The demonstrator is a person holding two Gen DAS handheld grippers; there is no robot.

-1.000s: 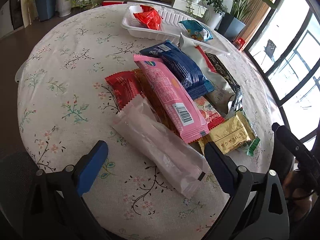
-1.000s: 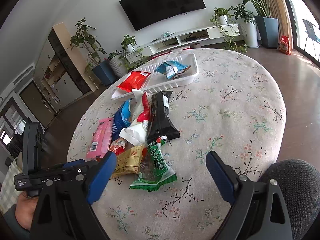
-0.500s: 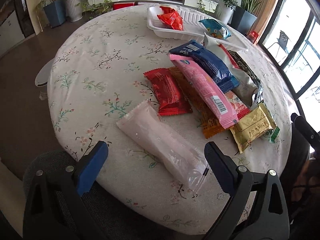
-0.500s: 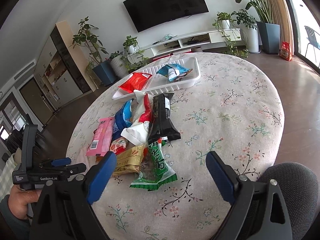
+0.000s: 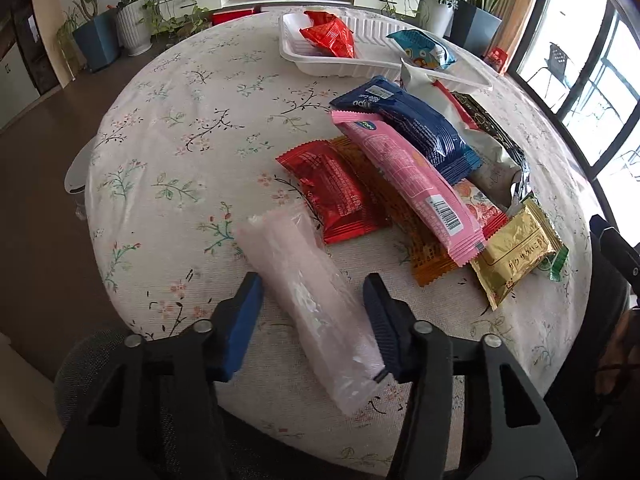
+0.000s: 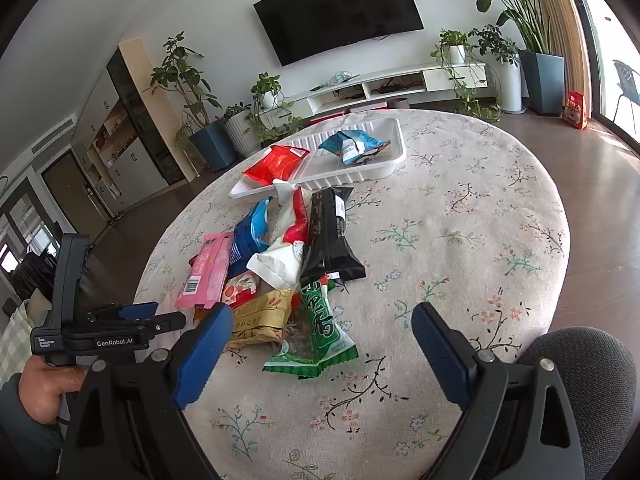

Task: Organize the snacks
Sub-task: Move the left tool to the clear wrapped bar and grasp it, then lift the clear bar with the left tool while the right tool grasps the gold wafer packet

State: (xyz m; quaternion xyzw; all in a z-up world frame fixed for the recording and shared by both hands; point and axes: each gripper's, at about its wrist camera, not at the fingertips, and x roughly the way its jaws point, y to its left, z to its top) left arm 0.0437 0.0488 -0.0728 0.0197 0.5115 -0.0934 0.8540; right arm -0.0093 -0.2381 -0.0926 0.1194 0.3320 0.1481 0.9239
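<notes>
Lying lengthwise between the jaws of the left hand-held gripper: one pale pink translucent packet, long and narrow, near the close edge of the worktop, apart from the main heap.
Handling, judged: light; thin crinkly film, soft and likely slippery; contents appear pale and possibly brittle, so moderate squeeze only. Best hold: across the narrow width at mid-length, not at the sealed end tabs, which would fold and let it droop.
Left hand-held gripper: jaws closing, packet between them; the blue pads do not yet appear to press its sides.
Adjacent stock: red packet just beside the far end; orange packet, pink bar, dark blue packet, gold packet, overlapping in a row.
Destination, presumed: white tray at the far side, already carrying a red bag and a teal bag.
Right hand-held gripper: spread wide, empty, hovering above the green packet.
</notes>
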